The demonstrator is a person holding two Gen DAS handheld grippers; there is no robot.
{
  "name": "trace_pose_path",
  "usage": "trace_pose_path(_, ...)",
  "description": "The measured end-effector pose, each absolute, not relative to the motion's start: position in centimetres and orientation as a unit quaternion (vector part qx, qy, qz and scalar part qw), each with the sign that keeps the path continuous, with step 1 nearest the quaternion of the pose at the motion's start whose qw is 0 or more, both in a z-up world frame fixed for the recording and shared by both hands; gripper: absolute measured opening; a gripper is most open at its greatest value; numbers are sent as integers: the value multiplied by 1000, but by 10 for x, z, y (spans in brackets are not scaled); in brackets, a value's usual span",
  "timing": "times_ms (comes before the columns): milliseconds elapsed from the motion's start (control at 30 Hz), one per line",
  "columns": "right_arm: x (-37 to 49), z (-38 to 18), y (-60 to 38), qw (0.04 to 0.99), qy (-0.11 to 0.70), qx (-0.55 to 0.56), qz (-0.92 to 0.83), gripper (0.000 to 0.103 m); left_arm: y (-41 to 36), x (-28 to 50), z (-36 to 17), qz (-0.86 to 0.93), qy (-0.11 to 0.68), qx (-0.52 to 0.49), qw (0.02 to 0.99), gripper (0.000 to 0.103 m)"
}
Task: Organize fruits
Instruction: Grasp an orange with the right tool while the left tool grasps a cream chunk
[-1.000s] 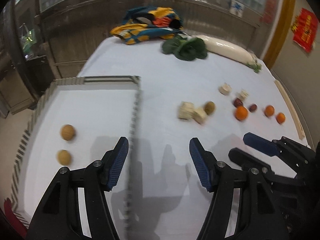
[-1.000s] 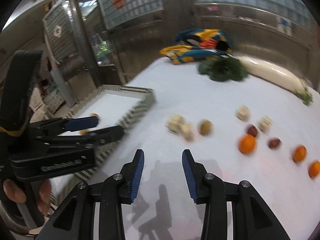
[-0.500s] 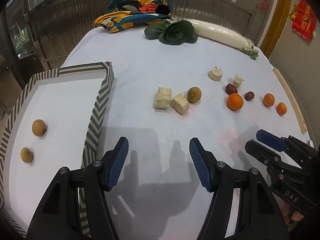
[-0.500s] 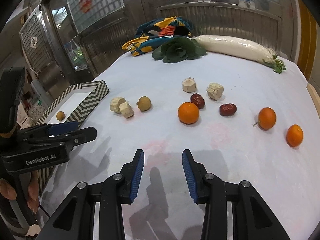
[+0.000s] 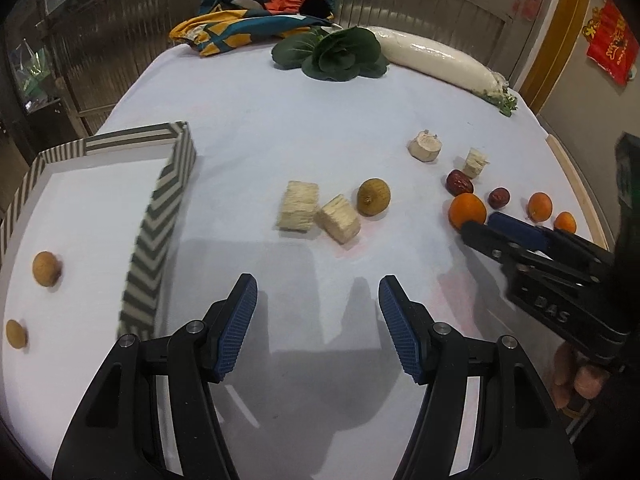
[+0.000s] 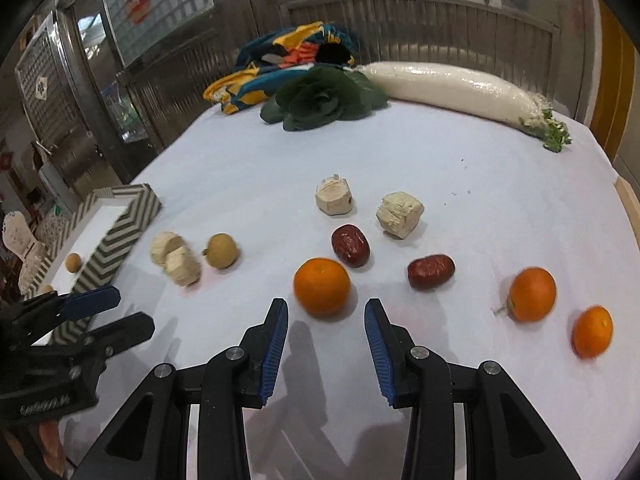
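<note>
The nearest orange lies on the white desk just beyond my right hand-held gripper, whose jaws stand apart with nothing between them. Only my right wrist view shows this fruit whole; in the left wrist view the right gripper's fingertip covers its lower edge. Two red dates lie just behind the orange, and two smaller oranges sit well off to the right. A brown longan rests left of the orange, touching nothing, with two pale cut chunks just beside it and two more chunks farther back.

My left view gives what the right barely shows: the inside of the zigzag-patterned tray, where two longans sit apart from each other. My left hand-held gripper hovers over bare cloth beside the tray's wall, jaws wide and empty.

At the far edge lie a dark leafy green, a long white radish and a bundle of colourful cloth.
</note>
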State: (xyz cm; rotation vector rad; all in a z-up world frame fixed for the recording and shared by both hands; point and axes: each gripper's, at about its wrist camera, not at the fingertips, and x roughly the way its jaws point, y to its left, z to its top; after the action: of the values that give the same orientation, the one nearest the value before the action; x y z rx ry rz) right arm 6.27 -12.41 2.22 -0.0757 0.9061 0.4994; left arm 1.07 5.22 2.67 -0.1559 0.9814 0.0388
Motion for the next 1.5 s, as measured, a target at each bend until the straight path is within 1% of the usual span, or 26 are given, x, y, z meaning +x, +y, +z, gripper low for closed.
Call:
trace_pose_path(100, 72, 16, -117, 868, 429, -52, 243, 38, 47, 19, 22, 13, 476, -85, 875, 64)
trace_pose_path(133, 73, 16, -116, 870, 426, -57, 243, 36, 46, 23, 21, 15, 478, -86, 874, 64)
trace_pose_path(167, 74, 16, -115, 870, 425, -61, 244, 30, 45, 27, 20, 20, 478, -87, 874, 64)
trace_pose_path(367, 73, 15, -121, 866, 424, -52, 260, 30, 51, 45, 18, 55, 470, -111, 874, 64)
trace_pose_path(533, 73, 15, -124, 863, 425, -43, 269, 30, 53, 56, 15, 66, 467, -107, 875, 63)
trace_pose_path(567, 72, 16, -124, 863, 425, -42, 270, 30, 54, 57, 15, 64, 464, -107, 877, 62)
trace_pose_path(600, 72, 15, -124, 863, 425, -43, 271, 30, 55, 57, 15, 59, 459, -109, 879, 52)
trace_pose_path(667, 71, 16, -125, 863, 424, -42, 272, 30, 56, 57, 15, 58, 459, -104, 881, 40)
trace_pose_path(700, 71, 16, -125, 863, 424, -41, 272, 30, 57, 56, 15, 56, 458, -103, 881, 36)
trace_pose_path(733, 71, 16, -125, 863, 424, -41, 271, 30, 57, 55, 15, 52, 457, -102, 882, 36)
trace_pose_path(967, 65, 17, -126, 864, 424, -43, 267, 30, 64, 31, 18, 17, 459, -108, 882, 35)
trace_pose_path(1133, 55, 18, -126, 864, 426, -48, 265, 30, 65, 5, 17, -9, 466, -89, 880, 35)
trace_pose_path(1267, 49, 17, -122, 864, 427, -55, 262, 30, 59, -3, 18, -21, 476, -73, 876, 35)
trace_pose_path(1400, 48, 16, -127, 864, 429, -40, 263, 30, 62, -6, 19, -24, 487, -78, 870, 37)
trace_pose_path(1433, 48, 16, -129, 863, 429, -37, 264, 30, 64, -5, 21, -22, 488, -83, 869, 39)
trace_pose_path(1500, 49, 15, -130, 862, 430, -32, 266, 30, 68, -5, 23, -17, 487, -94, 868, 56)
